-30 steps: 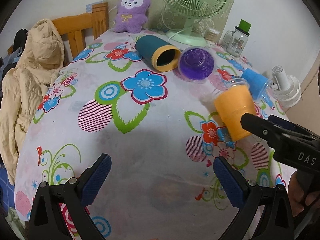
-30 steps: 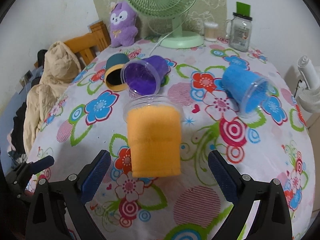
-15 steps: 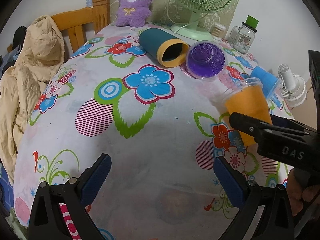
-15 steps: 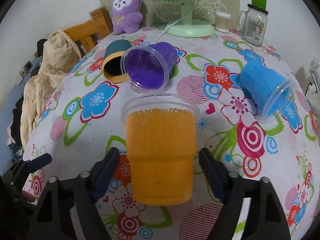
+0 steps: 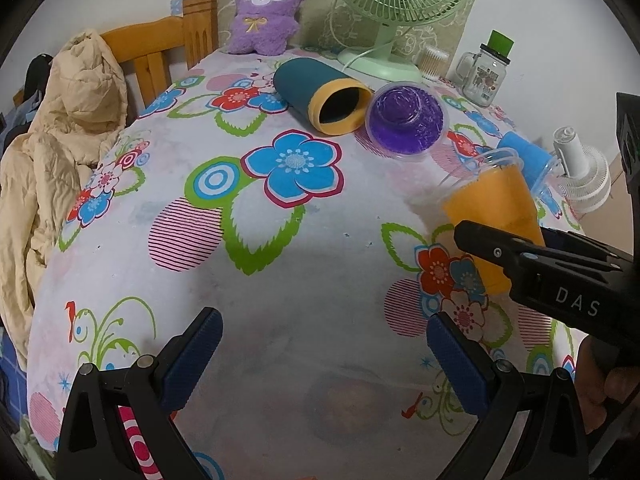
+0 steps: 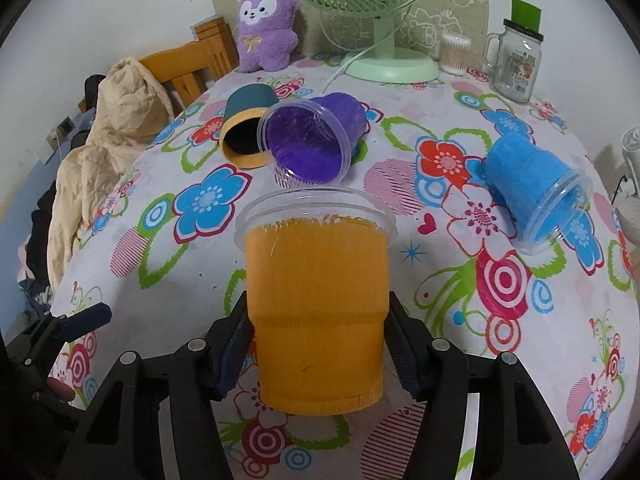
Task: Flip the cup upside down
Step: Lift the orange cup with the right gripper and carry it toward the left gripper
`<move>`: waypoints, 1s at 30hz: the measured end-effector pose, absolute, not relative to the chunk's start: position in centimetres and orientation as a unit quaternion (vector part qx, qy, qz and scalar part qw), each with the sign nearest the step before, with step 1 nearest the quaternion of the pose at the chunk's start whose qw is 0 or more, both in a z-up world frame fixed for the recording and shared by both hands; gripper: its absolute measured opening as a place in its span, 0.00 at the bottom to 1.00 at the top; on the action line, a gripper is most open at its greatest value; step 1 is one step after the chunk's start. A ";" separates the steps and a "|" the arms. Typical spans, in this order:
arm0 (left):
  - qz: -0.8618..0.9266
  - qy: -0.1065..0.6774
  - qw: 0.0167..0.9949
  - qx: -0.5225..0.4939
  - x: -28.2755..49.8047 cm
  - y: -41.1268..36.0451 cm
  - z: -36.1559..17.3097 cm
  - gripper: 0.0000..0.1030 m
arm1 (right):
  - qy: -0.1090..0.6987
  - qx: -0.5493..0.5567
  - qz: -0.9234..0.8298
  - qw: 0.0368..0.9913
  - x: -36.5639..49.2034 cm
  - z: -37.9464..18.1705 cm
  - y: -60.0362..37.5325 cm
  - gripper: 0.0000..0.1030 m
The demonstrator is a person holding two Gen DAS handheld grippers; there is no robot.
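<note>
An orange cup (image 6: 316,300) with a clear rim lies on its side on the flowered tablecloth, mouth pointing away from me. My right gripper (image 6: 318,344) is shut on the orange cup, one finger on each side of its lower body. In the left wrist view the cup (image 5: 494,216) is at the right, with the right gripper's black body over its base. My left gripper (image 5: 324,354) is open and empty above the near part of the table, left of the cup.
A purple cup (image 6: 316,140), a teal and yellow cup (image 6: 246,128) and a blue cup (image 6: 532,184) lie on their sides. A green fan (image 6: 384,20), a glass jar (image 6: 516,64) and a purple plush (image 6: 266,28) stand at the back. A chair with a beige jacket (image 5: 60,128) is at the left edge.
My right gripper moved forward around the orange cup and closed on its sides. The left gripper stayed open and shifted only slightly.
</note>
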State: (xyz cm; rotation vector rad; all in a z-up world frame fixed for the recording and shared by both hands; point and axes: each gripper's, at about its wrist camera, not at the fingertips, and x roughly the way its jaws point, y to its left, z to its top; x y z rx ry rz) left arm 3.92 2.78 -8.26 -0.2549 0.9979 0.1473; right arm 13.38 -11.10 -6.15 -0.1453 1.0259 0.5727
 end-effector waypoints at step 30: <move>0.065 0.458 0.880 -0.110 2.7 1.3 -6.3 1.00 | 0.446 -0.048 0.260 0.855 11.0 -2.6 -13.5 0.63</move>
